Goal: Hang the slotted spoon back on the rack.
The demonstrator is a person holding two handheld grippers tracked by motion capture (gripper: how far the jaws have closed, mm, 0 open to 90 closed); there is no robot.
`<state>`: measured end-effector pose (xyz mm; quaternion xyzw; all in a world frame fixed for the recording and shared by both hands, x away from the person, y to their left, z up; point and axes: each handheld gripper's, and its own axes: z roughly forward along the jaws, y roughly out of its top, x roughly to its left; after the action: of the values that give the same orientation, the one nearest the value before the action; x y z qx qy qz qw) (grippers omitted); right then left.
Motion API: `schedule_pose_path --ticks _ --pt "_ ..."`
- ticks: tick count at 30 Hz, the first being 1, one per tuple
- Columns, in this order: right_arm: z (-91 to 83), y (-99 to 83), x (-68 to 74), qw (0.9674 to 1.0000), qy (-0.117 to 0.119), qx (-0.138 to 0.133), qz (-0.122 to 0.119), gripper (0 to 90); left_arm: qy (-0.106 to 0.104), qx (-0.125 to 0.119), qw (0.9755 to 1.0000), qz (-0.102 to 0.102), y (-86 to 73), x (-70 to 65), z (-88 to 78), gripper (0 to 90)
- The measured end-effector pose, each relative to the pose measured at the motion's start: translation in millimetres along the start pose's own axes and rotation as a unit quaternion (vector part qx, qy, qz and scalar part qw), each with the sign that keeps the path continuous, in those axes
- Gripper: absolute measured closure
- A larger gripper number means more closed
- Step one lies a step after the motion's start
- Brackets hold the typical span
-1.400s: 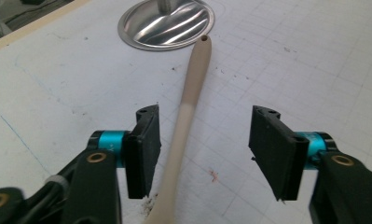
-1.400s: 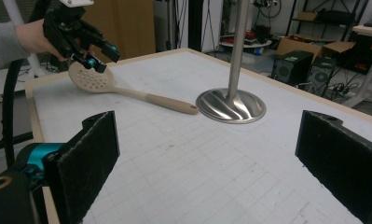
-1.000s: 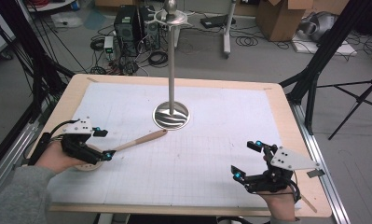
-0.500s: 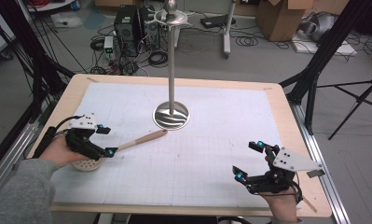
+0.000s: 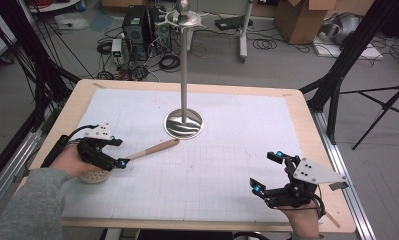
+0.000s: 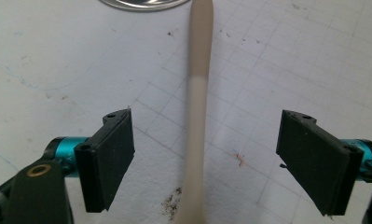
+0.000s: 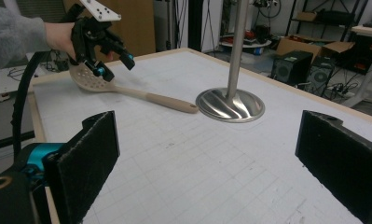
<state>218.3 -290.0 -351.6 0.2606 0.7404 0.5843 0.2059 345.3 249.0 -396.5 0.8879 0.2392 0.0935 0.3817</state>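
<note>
A beige slotted spoon (image 5: 154,148) lies on the white gridded mat at the left, its perforated head (image 5: 94,176) under the person's left hand and its handle pointing at the stand. My left gripper (image 5: 119,152) hovers over the spoon's neck. In the left gripper view the handle (image 6: 200,60) runs up between the jaws, which have just been closing a little. Clear gaps remain on both sides and the pads (image 6: 111,154) do not touch it. My right gripper (image 5: 266,171) rests near the front right edge, open with nothing between its jaws (image 7: 207,154).
A tall metal stand rises from a round shiny base (image 5: 184,123) at the middle of the mat, just beyond the handle's tip. The table's wooden rim (image 5: 307,125) frames the mat. Black tripod legs, cables and boxes stand on the floor around the table.
The left gripper has shifted slightly along the spoon toward its handle, and its jaws have narrowed a little. The spoon and the right gripper have stayed put.
</note>
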Motion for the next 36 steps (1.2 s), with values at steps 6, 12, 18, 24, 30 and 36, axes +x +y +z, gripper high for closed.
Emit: schedule_pose_path --ticks 6,12,18,24,30,36 --pt "-0.7 -0.1 -0.8 1.0000 -0.001 0.000 0.000 4.9 -0.009 0.018 0.9998 0.001 -1.8 1.1 7.8 25.3" --pt "-0.6 0.1 -0.2 1.0000 0.000 0.000 0.000 4.9 -0.010 0.036 0.9993 -0.003 -2.0 3.7 12.3 30.8" --pt "-1.1 0.1 -1.0 1.0000 0.000 -0.003 -0.003 5.0 -0.004 0.055 0.9985 0.001 -1.5 2.3 17.3 39.6" --pt "-1.6 0.2 -0.6 1.0000 0.002 -0.001 -0.002 4.9 -0.009 0.071 0.9974 -0.011 -1.5 7.2 18.4 48.3" --pt "-3.3 0.2 -1.0 1.0000 0.000 -0.003 0.001 5.0 -0.005 0.074 0.9972 -0.008 -2.5 7.8 20.9 53.5" --pt "-3.8 0.3 -1.2 1.0000 -0.001 -0.004 -0.001 4.9 -0.004 0.099 0.9951 0.006 -2.6 6.7 26.0 55.9"
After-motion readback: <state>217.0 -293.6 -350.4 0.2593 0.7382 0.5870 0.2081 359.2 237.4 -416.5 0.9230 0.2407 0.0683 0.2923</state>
